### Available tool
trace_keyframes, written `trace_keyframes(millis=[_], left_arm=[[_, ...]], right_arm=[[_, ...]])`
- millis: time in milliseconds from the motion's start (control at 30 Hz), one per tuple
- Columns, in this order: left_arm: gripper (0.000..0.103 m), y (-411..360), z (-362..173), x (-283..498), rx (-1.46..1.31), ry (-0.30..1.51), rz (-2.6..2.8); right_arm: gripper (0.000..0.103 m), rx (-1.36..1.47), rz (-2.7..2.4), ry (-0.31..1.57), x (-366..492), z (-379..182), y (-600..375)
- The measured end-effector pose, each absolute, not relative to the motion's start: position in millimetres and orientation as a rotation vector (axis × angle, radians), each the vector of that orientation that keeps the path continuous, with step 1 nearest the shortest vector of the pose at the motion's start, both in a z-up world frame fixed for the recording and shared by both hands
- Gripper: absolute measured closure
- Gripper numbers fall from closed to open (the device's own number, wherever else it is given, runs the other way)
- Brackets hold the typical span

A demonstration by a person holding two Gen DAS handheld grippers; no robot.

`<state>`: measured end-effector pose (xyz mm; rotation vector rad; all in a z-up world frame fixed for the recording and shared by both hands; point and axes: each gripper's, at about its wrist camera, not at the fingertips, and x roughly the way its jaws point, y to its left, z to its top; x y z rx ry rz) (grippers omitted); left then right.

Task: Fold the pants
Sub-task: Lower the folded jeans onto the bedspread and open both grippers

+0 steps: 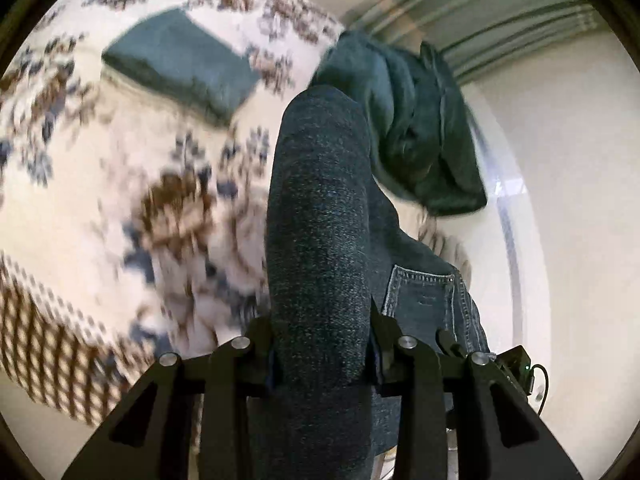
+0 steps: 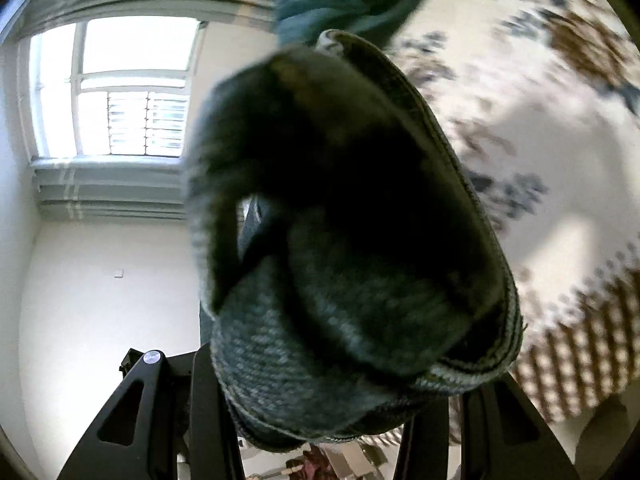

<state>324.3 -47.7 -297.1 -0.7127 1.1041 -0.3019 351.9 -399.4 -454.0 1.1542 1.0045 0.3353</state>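
Dark blue denim pants (image 1: 320, 240) are lifted off the patterned carpet (image 1: 120, 200). My left gripper (image 1: 322, 344) is shut on a thick roll of the denim that rises between its fingers; a back pocket (image 1: 424, 296) hangs to its right and more cloth droops further up. My right gripper (image 2: 320, 412) is shut on a bunched hem or waist edge of the same pants (image 2: 340, 220), which fills the middle of the right wrist view and hides the fingertips.
A folded teal garment (image 1: 180, 64) lies on the carpet at the upper left. White walls (image 1: 580, 200), a window (image 2: 112, 88) and a radiator (image 2: 108, 192) border the room. The carpet's brown lattice border (image 2: 580, 340) shows at the right.
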Motion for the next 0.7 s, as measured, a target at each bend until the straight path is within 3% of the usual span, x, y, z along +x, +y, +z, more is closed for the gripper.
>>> trace_keyframes(millis=[167, 300, 700], left_arm=[[0.073, 26, -279, 404, -0.725, 1.064, -0.31], [0.073, 90, -290, 483, -0.73, 1.064, -0.321], [0.073, 244, -419, 672, -0.724, 1.091, -0.264]], right_arm=[[0.058, 1.127, 0.356, 0.978, 439, -429, -326], [0.058, 1.13, 0.343, 0.962, 512, -439, -251], [0.058, 1.159, 0.352, 1.028, 719, -593, -86]])
